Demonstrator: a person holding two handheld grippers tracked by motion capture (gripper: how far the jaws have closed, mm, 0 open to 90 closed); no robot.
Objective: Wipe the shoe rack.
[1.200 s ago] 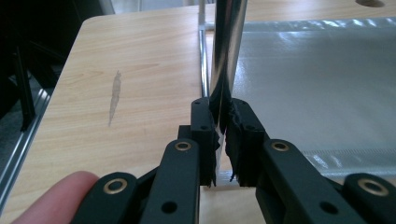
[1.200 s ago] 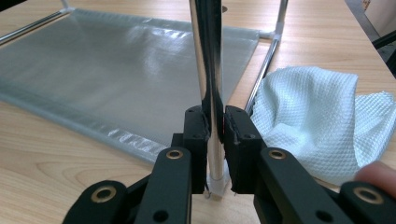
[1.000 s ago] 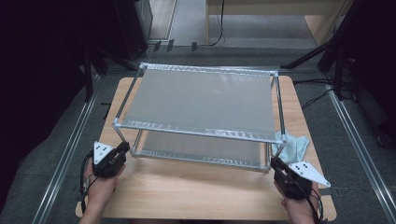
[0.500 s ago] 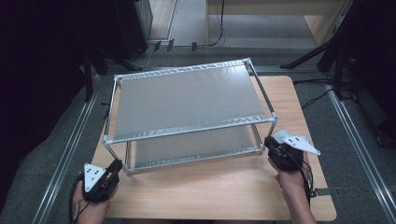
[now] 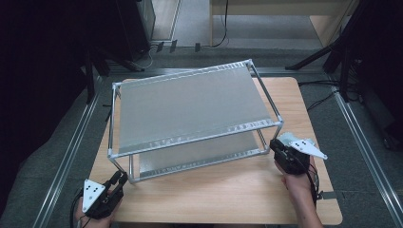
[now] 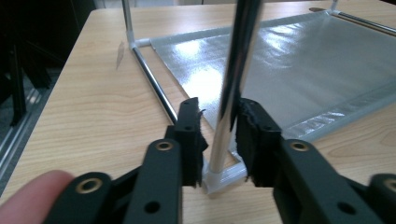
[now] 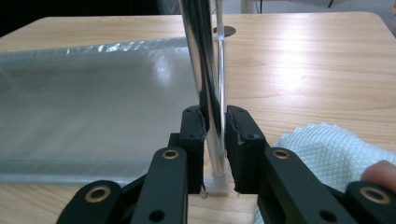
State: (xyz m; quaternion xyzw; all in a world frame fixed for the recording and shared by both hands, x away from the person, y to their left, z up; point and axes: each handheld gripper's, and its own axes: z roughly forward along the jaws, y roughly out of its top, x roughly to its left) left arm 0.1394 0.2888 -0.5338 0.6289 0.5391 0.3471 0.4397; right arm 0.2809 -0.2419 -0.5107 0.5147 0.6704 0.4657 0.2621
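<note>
The wooden table (image 5: pixel 223 199) sits in a dim room with a two-tier metal shelf rack (image 5: pixel 190 109) standing skewed across it, and I have a gripper at each of its near corner posts so the frame can be swung as one piece. My left gripper (image 6: pixel 218 135) has just been opening: its jaws now stand a little apart around the chrome post (image 6: pixel 233 84), gaps showing on both sides, so I judge that corner released. My right gripper (image 7: pixel 215 135) is clamped on its own post (image 7: pixel 205 70), holding that end steady, with a white mesh cloth (image 7: pixel 327 154) lying just beside it.
</note>
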